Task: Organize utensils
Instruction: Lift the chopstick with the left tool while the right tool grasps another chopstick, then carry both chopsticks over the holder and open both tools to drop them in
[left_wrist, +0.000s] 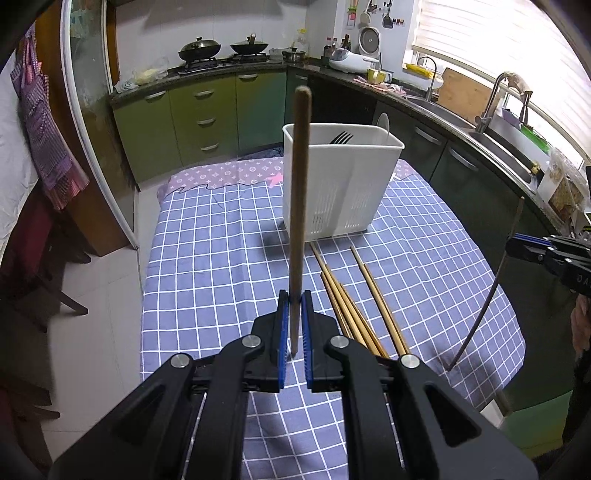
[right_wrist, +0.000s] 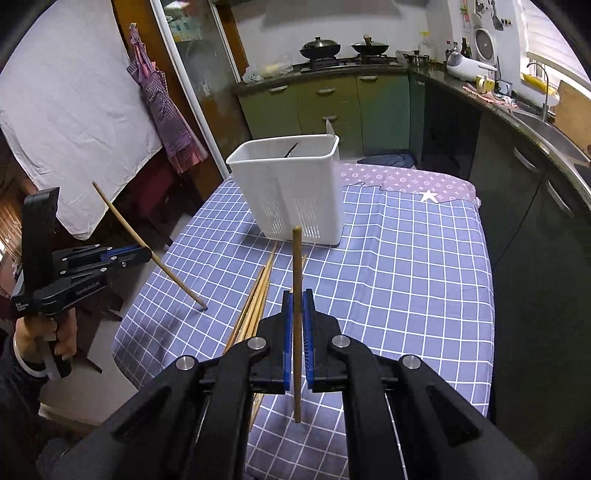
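Observation:
A white slotted utensil holder (left_wrist: 341, 181) stands on the checked tablecloth and shows in the right wrist view (right_wrist: 291, 188) too; a black fork (left_wrist: 341, 137) sticks up inside it. My left gripper (left_wrist: 294, 317) is shut on a wooden chopstick (left_wrist: 300, 206) held upright, its lower tip on the cloth; from the right wrist view the gripper (right_wrist: 142, 254) and chopstick (right_wrist: 147, 247) appear at the left. My right gripper (right_wrist: 297, 317) is shut on another chopstick (right_wrist: 296, 295), also upright; in the left view it (left_wrist: 513, 245) is at the right edge. Several loose chopsticks (left_wrist: 354, 306) lie on the cloth (right_wrist: 255, 306).
The table (left_wrist: 207, 258) with its blue checked cloth has its left edge near a tiled floor and a chair (left_wrist: 33, 266). Green cabinets (left_wrist: 207, 114), a stove with two woks (left_wrist: 221, 48) and a sink counter (left_wrist: 498, 136) ring the far and right sides.

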